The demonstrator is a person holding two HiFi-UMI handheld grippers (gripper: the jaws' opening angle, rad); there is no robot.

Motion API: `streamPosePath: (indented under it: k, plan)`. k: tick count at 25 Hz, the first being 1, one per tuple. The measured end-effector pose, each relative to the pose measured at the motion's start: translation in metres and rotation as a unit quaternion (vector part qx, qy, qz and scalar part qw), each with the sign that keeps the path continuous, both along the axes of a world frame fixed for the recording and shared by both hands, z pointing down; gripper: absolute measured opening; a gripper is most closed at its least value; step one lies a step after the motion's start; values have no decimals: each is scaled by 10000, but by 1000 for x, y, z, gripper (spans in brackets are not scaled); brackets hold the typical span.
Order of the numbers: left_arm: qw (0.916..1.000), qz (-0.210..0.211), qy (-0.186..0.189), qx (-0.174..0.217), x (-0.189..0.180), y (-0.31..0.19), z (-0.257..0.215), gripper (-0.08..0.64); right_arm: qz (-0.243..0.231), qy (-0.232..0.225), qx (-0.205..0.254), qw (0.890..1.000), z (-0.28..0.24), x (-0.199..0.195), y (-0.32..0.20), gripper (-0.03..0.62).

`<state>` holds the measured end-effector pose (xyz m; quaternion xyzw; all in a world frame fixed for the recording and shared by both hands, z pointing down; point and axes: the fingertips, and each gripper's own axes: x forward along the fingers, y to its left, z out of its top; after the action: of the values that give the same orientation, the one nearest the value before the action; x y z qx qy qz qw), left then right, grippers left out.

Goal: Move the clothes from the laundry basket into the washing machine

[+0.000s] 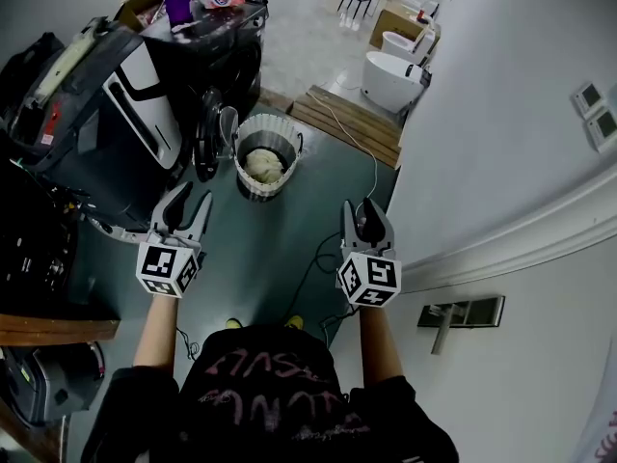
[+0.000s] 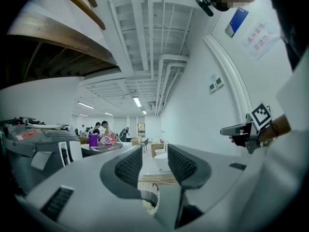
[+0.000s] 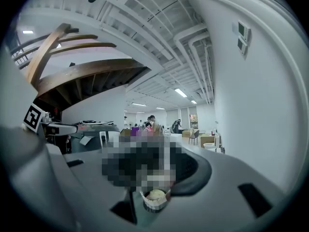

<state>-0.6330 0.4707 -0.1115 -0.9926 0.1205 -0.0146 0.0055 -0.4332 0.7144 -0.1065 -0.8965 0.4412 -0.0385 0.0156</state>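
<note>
A round white laundry basket [image 1: 265, 186] stands on the dark floor ahead, with a cream bundle of clothes [image 1: 263, 165] inside it. Just left of it is the dark washing machine [image 1: 236, 66], its round door [image 1: 206, 135] swung open. My left gripper [image 1: 185, 210] is held level short of the basket, open and with nothing between its pads. My right gripper [image 1: 366, 218] is level on the other side, also open and empty. The basket [image 2: 149, 197] shows low between the left jaws. It shows again below the right jaws as the basket [image 3: 155, 201] with the cream clothes [image 3: 155, 194].
A grey-and-white appliance [image 1: 106, 104] fills the left side. A wooden pallet [image 1: 352, 122] and white tubs [image 1: 393, 73] lie beyond the basket. A black cable [image 1: 318, 258] runs over the floor. The white wall [image 1: 501, 143] curves along the right. Several people stand far back.
</note>
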Motion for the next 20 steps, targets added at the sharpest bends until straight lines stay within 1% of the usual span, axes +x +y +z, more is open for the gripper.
streamPosePath:
  k: [2, 4, 6, 12, 15, 18, 20]
  plan:
    - [10000, 17, 0, -20, 0, 0, 0, 186, -81, -6, 47, 10000, -1, -2, -1, 193]
    - [10000, 30, -7, -24, 0, 1, 0, 208, -179, -57, 30, 9998, 1, -4, -2, 249]
    - [10000, 47, -13, -46, 1, 3, 0, 243, -209, -100, -21, 9997, 5, -4, -2, 268]
    - [9998, 34, -49, -166, 7, 9, 7, 259, -166, -145, 27, 9998, 9, 3, 5, 295]
    - [9995, 48, -134, -269, 14, 11, 14, 259, -164, -233, 87, 9996, 10, 11, 6, 299]
    - [9991, -31, -209, -371, 21, 10, 22, 259, -216, -232, 81, 9995, 12, 17, 8, 304]
    - [9987, -71, -212, -447, 27, 13, 24, 258, -182, -255, 173, 9994, 13, 27, 13, 304]
